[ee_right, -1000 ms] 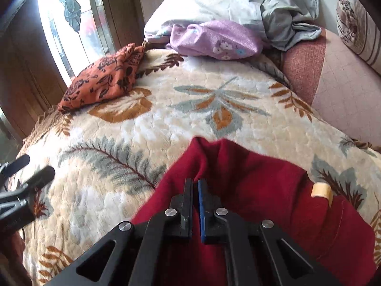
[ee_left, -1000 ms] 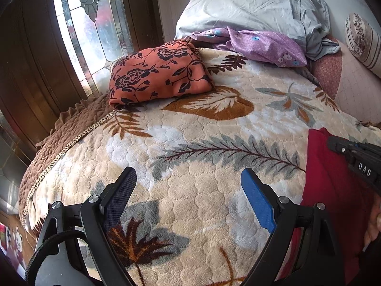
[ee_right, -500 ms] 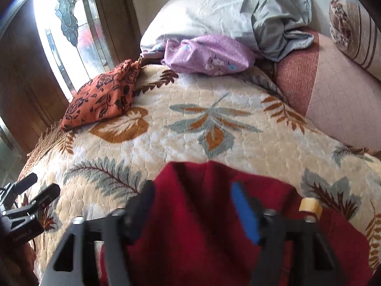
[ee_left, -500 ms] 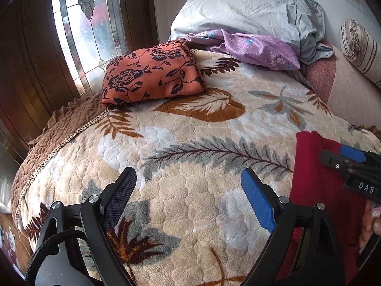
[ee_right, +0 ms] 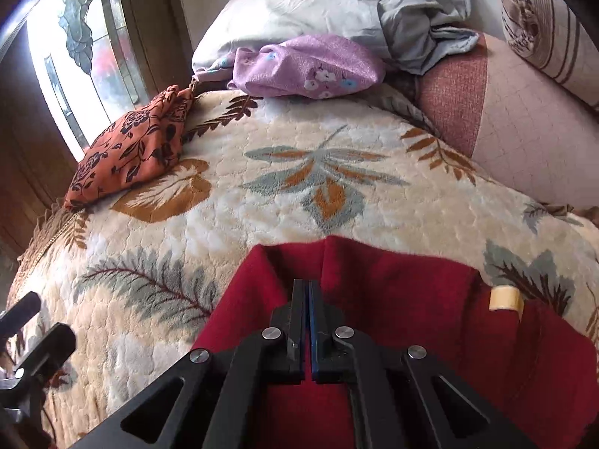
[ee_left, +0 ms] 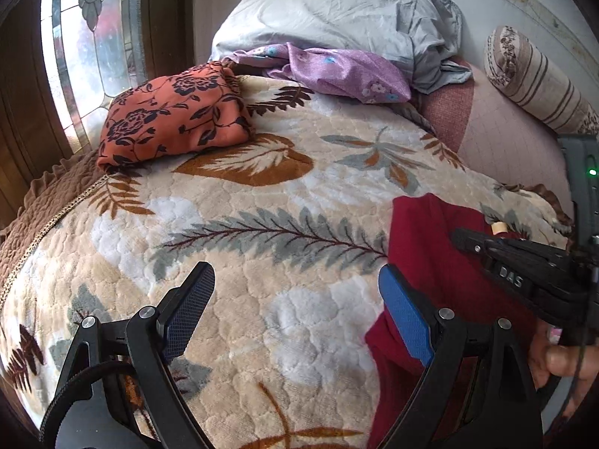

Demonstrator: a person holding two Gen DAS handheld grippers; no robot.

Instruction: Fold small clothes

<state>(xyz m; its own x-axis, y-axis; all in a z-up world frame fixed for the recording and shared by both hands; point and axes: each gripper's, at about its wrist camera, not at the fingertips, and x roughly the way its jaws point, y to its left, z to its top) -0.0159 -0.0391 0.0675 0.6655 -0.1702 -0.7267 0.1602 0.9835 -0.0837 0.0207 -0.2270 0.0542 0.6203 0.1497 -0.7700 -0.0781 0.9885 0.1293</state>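
Left wrist view shows the left tongs [ee_left: 295, 299] released, its two pads spread wide above a cream bed blanket [ee_left: 262, 224] patterned with leaves, with nothing between them. A red garment [ee_left: 430, 262] lies on the blanket at the right side of this view, its near edge just beside the blue pad. The right tongs [ee_left: 460, 237] reaches over the red cloth from the right, and part of a hand [ee_left: 558, 363] grips its handle at the lower right.

From the right wrist view, the right tongs [ee_right: 307, 288] is clenched, pads pressed together, and it sits low over the red garment [ee_right: 393, 292]; whether a fold of cloth is pinched between the pads cannot be told. A small tan label [ee_right: 505, 299] shows on the garment to the right.

Farther up the bed lie an orange floral cloth [ee_left: 172, 112] near the window, a purple floral cloth [ee_left: 344, 71] and a grey pillow [ee_left: 337, 11] behind it.
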